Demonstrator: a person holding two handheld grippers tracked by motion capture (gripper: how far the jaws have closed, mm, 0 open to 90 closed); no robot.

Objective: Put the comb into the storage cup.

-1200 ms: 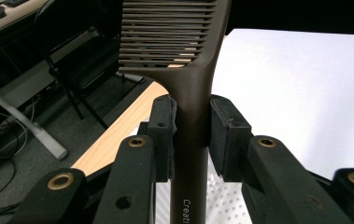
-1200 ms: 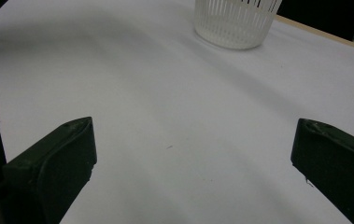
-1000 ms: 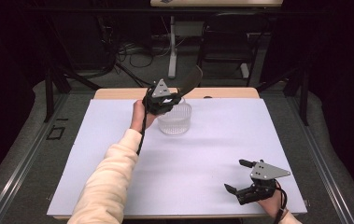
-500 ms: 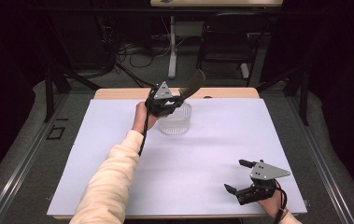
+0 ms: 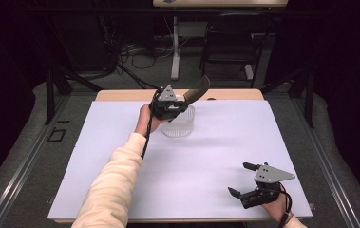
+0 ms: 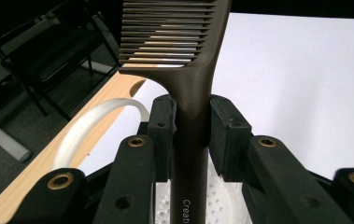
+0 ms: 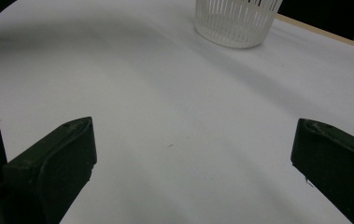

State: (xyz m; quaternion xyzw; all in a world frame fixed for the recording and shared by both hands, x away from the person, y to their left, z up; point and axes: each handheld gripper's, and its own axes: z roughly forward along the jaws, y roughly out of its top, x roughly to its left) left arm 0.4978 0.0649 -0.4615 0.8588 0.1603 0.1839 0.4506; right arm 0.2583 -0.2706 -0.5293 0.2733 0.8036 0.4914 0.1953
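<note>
Left claw is raised over the far middle of the counter, held by the person's left hand with a cream sleeve reaching in from the near edge. Its jaws are clamped on the handle of a dark brown comb. In the left gripper view both pads press the handle from either side, just below where the teeth begin; the toothed end points away from the claw. In the high view the comb sticks out up and to the right of the claw, tilted, above the back edge of the counter.

A white slotted basket stands upright on the white sheet directly beneath the left claw. In the left gripper view its rim curves past the left jaw and its perforated floor shows under the comb handle. Whether the handle's lower end touches the basket I cannot tell.

Right claw sits low at the near right corner of the counter, well apart from the basket. Its jaws stand wide with bare white sheet between them; in the right gripper view the basket is far off at the top.
</note>
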